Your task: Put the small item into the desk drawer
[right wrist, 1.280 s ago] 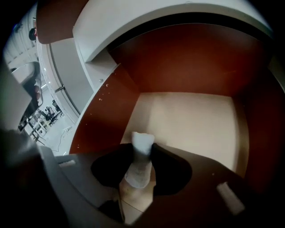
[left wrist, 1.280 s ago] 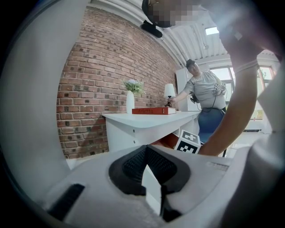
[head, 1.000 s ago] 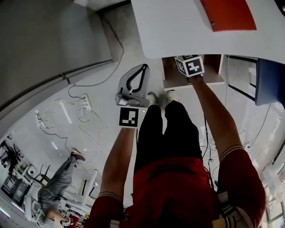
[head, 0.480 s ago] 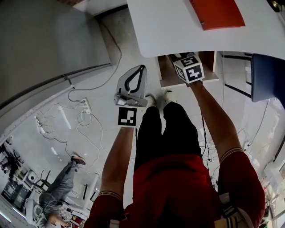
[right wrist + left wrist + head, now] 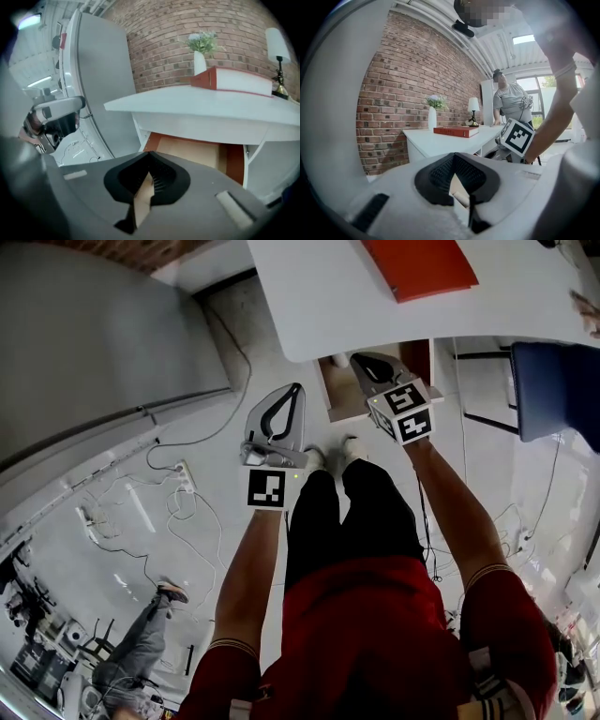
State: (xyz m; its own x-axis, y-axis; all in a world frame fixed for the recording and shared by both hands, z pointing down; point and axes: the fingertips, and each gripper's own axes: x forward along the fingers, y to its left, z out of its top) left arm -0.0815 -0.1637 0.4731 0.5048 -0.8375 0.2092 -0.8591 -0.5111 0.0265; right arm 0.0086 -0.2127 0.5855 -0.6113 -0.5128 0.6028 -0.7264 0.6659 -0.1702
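One drawer (image 5: 335,395) stands open under the one white desk (image 5: 319,296), its wooden inside showing; the small item cannot be made out in any view. Of the two grippers, the right gripper (image 5: 360,360) is at the desk's front edge over the drawer, its jaws closing tip to tip with nothing between them. A second ago it reached further beneath the desktop. The left gripper (image 5: 297,390), also closed and empty, hangs over the floor, forearm outstretched.
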